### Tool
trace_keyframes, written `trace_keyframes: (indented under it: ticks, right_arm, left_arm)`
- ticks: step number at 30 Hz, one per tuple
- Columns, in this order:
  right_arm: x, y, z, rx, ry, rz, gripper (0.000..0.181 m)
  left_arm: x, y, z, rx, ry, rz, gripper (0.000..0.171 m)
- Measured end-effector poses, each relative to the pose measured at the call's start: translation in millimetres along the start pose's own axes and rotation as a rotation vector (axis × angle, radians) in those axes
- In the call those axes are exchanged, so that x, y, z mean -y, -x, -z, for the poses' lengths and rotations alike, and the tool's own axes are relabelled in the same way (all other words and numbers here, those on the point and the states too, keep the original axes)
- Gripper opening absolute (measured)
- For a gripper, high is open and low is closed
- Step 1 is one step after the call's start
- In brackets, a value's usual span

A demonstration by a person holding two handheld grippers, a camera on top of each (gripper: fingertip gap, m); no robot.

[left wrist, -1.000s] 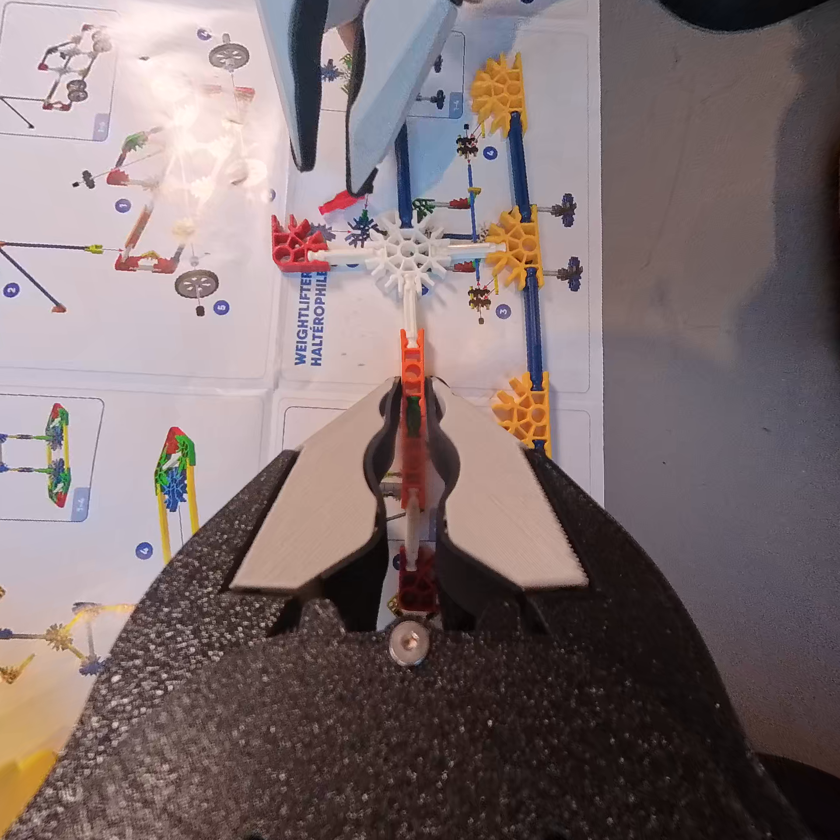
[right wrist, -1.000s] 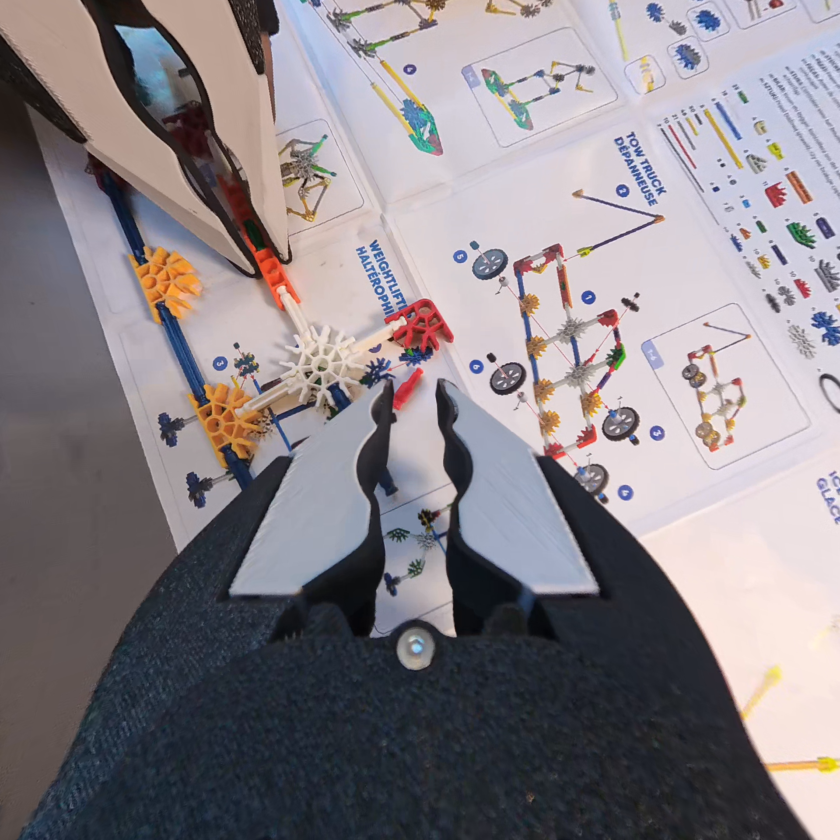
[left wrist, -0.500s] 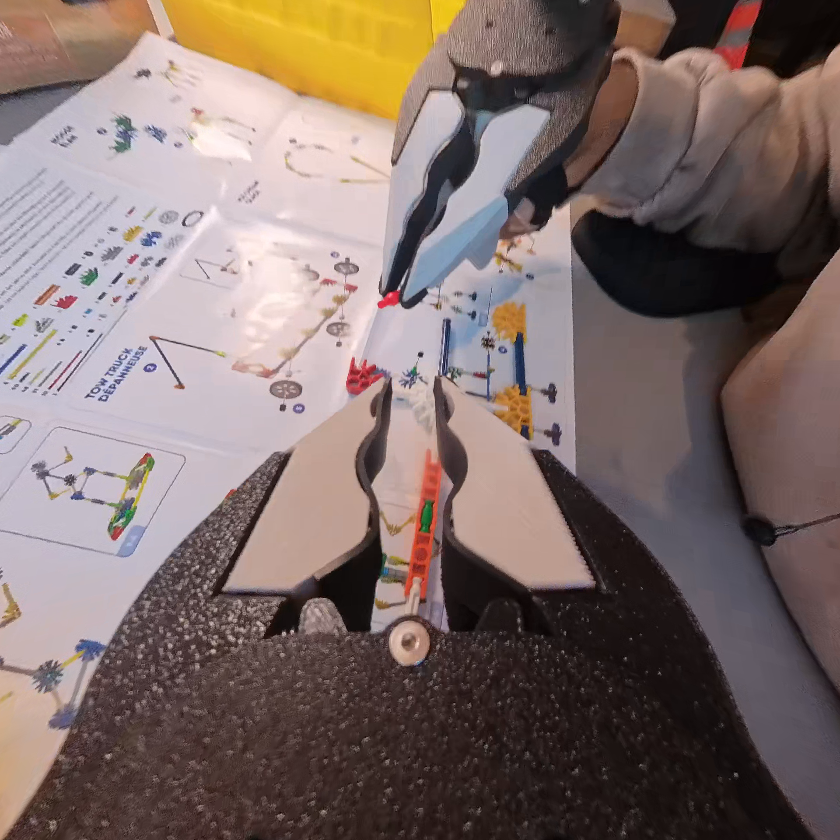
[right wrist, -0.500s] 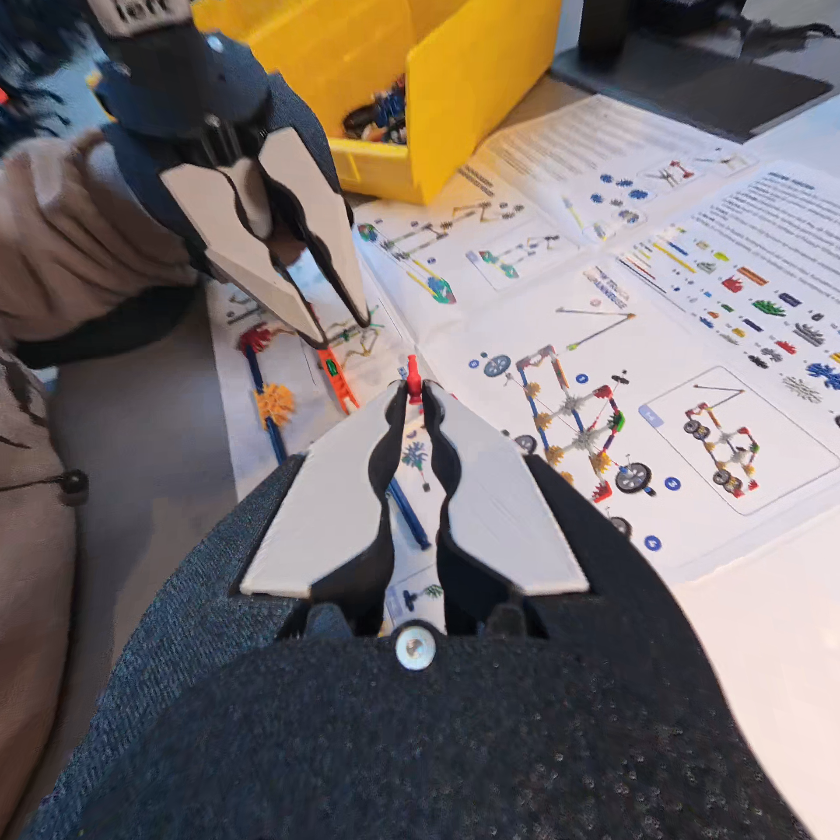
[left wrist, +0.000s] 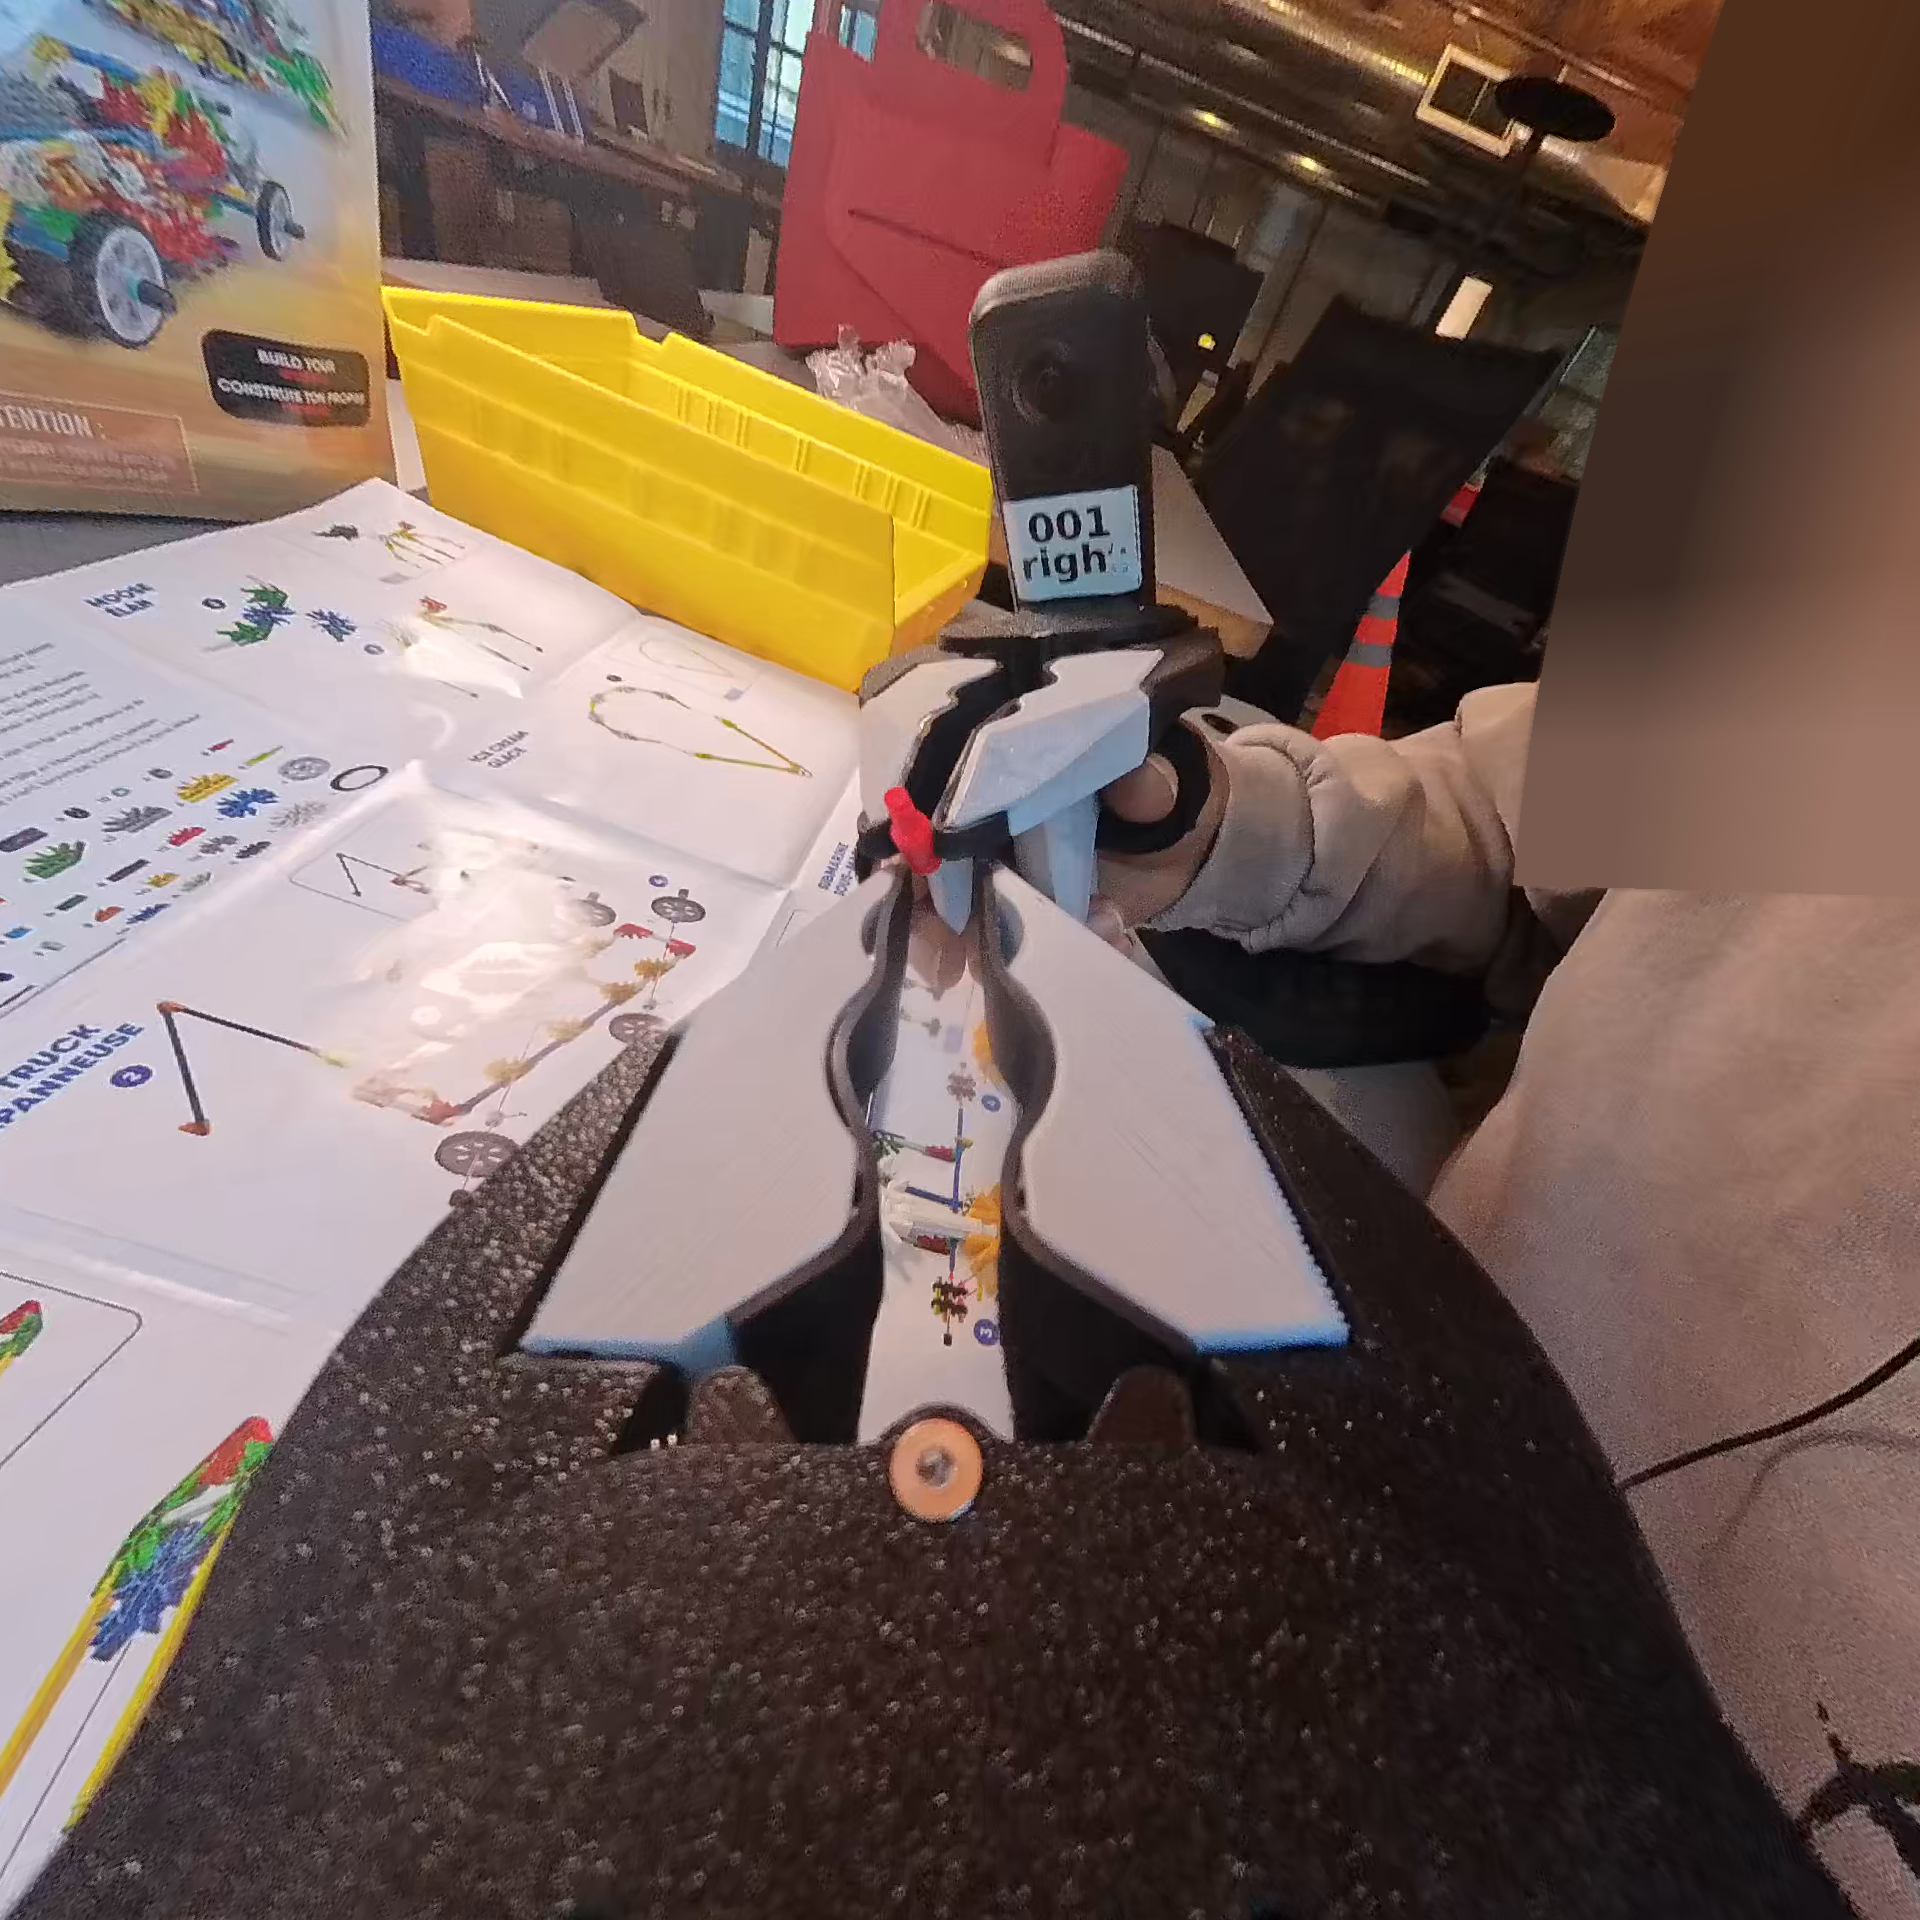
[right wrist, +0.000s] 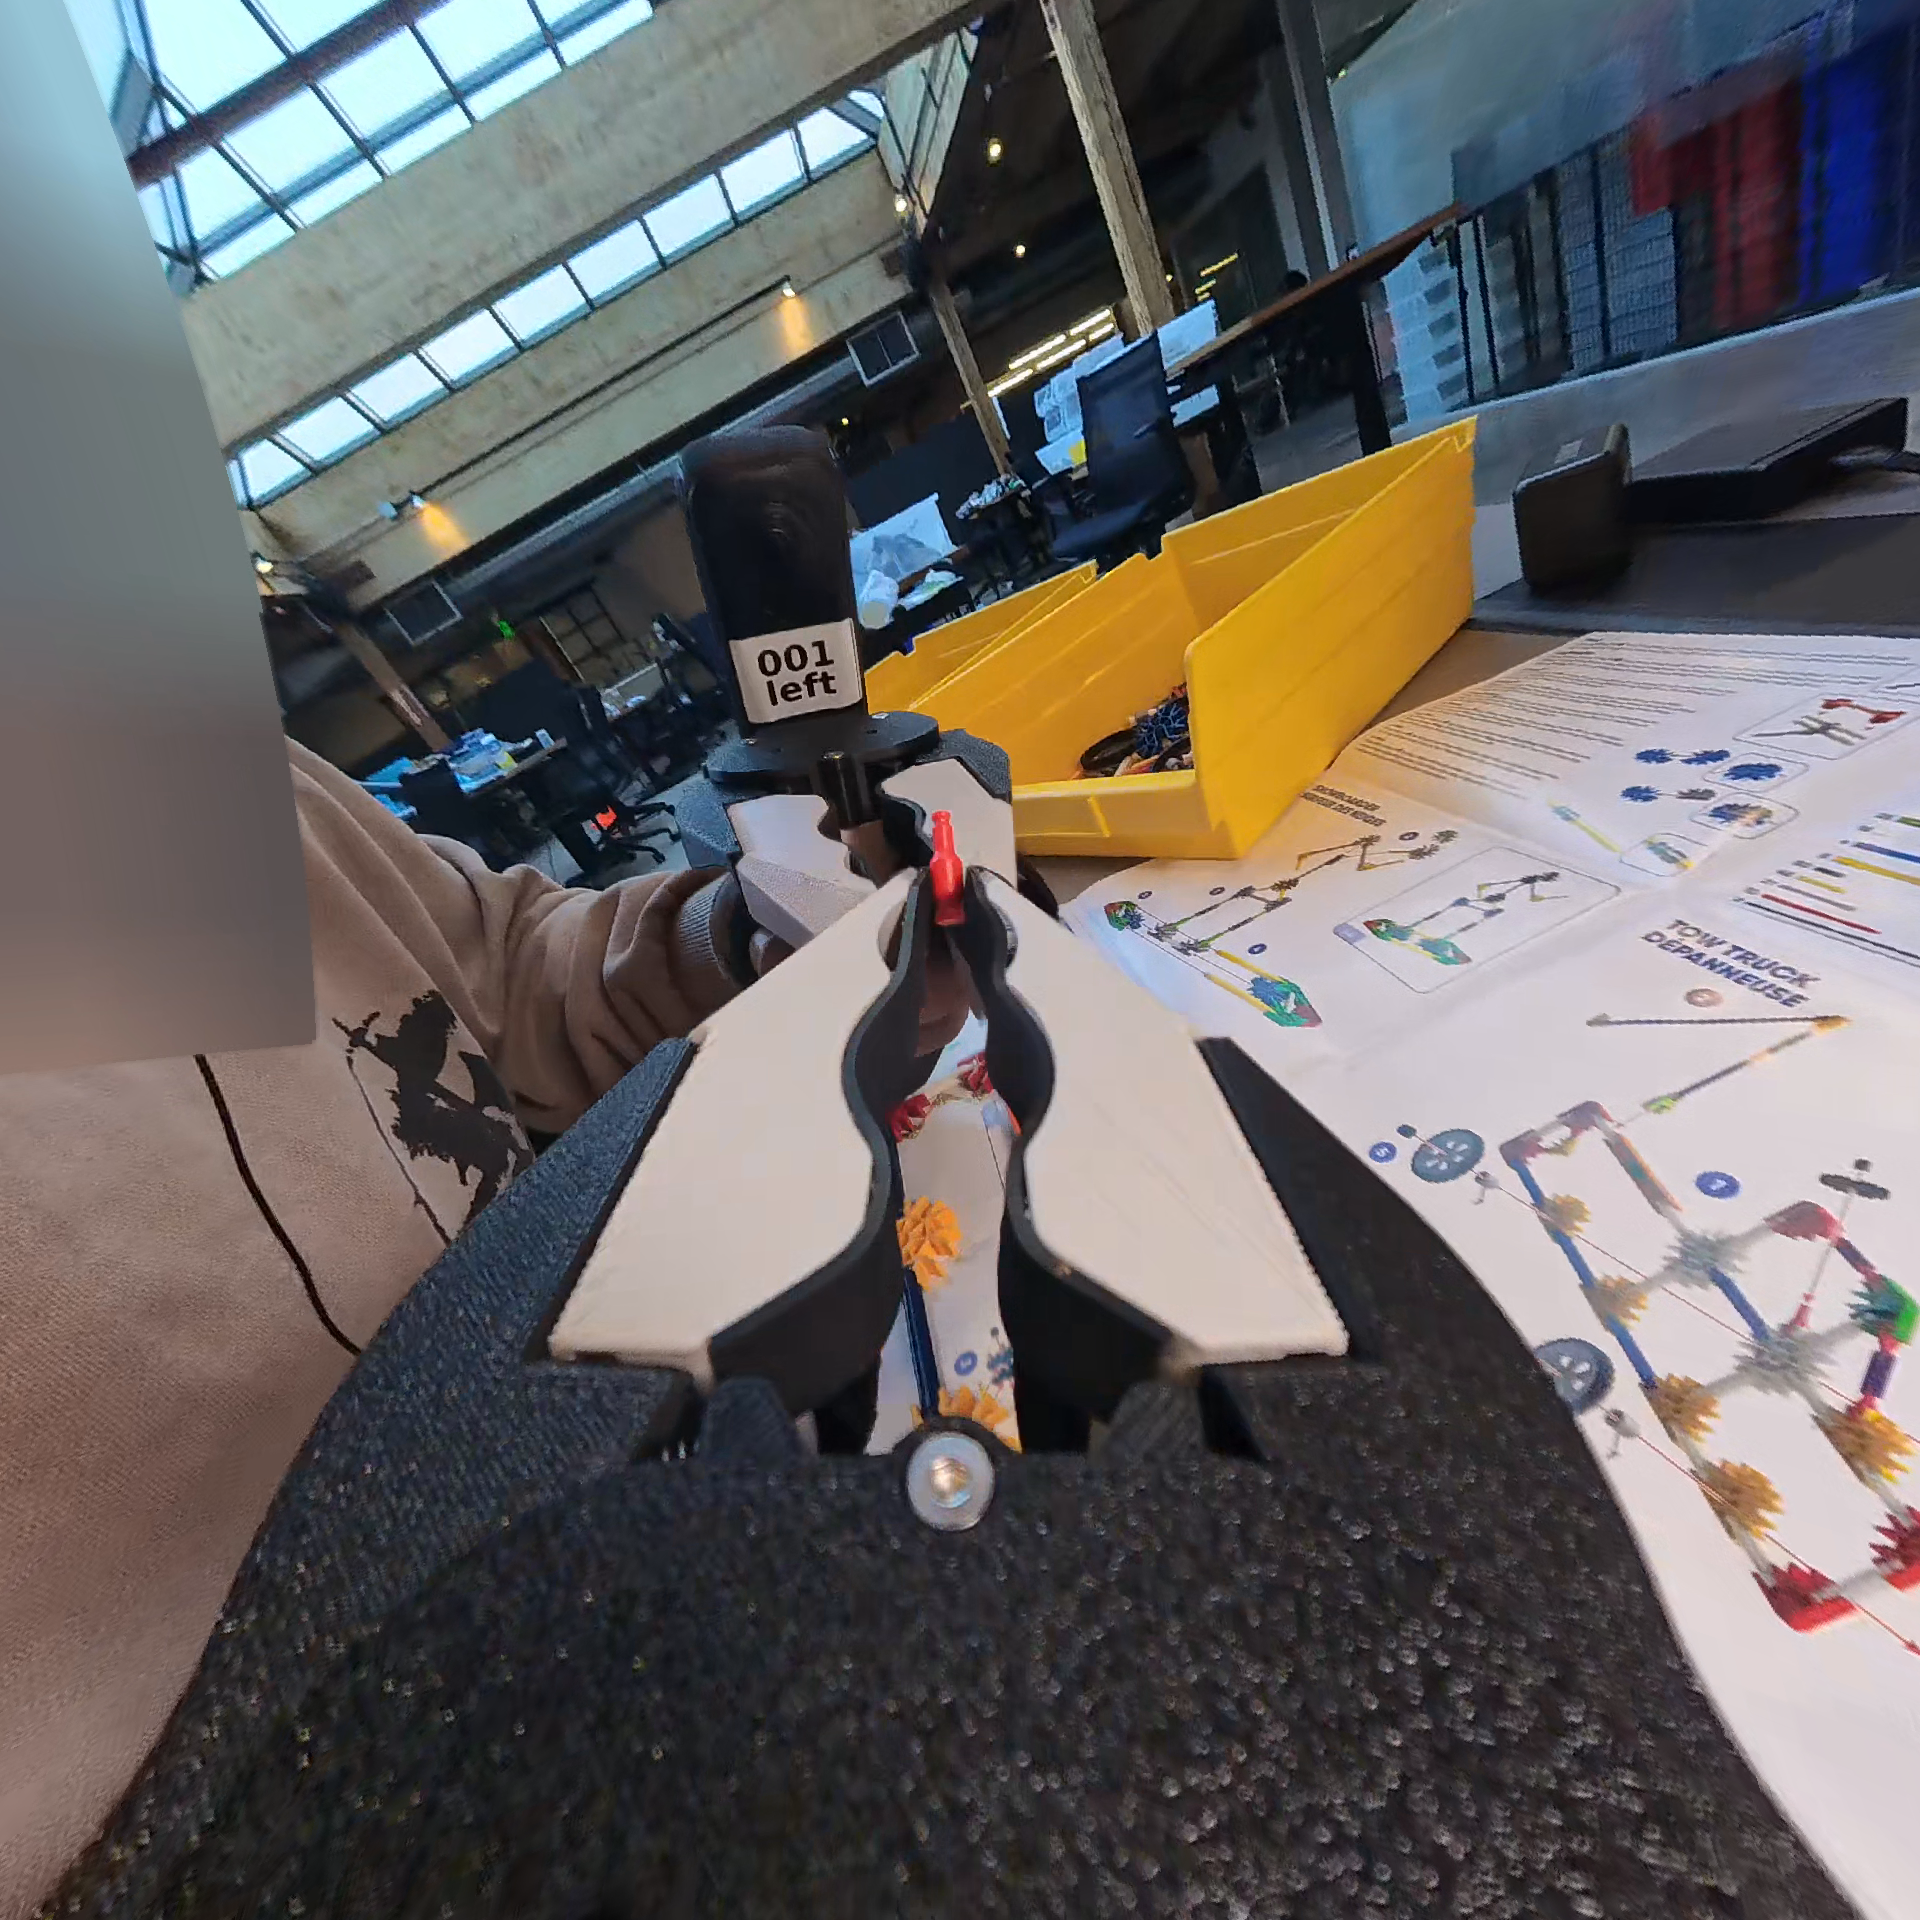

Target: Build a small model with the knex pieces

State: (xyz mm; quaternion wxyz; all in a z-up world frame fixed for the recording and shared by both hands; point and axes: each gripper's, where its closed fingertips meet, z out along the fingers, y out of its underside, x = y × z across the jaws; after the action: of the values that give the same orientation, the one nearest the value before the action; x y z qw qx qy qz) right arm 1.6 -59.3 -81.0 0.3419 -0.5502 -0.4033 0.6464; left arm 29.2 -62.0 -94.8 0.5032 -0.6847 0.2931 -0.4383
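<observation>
My right gripper (right wrist: 943, 902) is shut on a small red rod (right wrist: 942, 862) that sticks out past its tips, held up in the air. In the left wrist view the right gripper (left wrist: 920, 847) and the red rod (left wrist: 909, 826) hang just beyond my left gripper (left wrist: 940, 894). The left gripper is slightly open and empty, and it faces the right one (right wrist: 873, 831). Below, through the finger gaps, a toy build lies on the sheet: a white snowflake connector (left wrist: 920, 1216), a yellow connector (right wrist: 928, 1236) and a blue rod (right wrist: 920, 1340).
A big printed instruction sheet (left wrist: 312, 935) (right wrist: 1558, 987) covers the table. A yellow parts bin (left wrist: 675, 488) (right wrist: 1247, 644) stands behind it, with a toy box (left wrist: 177, 260) and a red bag (left wrist: 935, 187). A person's beige sleeve (left wrist: 1351, 831) is close by. The tips of both grippers are at nearly the same place.
Left gripper let go of the orange connector and rose. Right gripper shut on the red rod and lifted it. Both tilted up from the table and now face each other.
</observation>
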Motion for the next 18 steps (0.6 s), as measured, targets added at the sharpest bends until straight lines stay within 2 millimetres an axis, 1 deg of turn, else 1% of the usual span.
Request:
trace_keyframes:
  ticks: [3,10,13,16,18]
  right_arm:
    - [3,-1,1,0.015,-0.034,-0.041,0.006]
    - [3,-5,4,0.016,-0.048,-0.071,0.006]
    - [0,-4,7,0.032,-0.009,-0.039,0.005]
    - [-5,-3,8,0.008,0.041,0.051,0.005]
    - [-4,-2,8,0.015,0.030,0.041,0.005]
  left_arm:
    - [6,4,2,0.013,-0.038,0.029,0.003]
    - [5,6,5,0.008,-0.033,0.034,0.001]
    - [2,9,8,0.028,0.001,-0.002,0.000]
    - [0,11,10,0.046,0.035,-0.057,0.000]
    - [-4,11,10,0.053,0.067,-0.087,0.000]
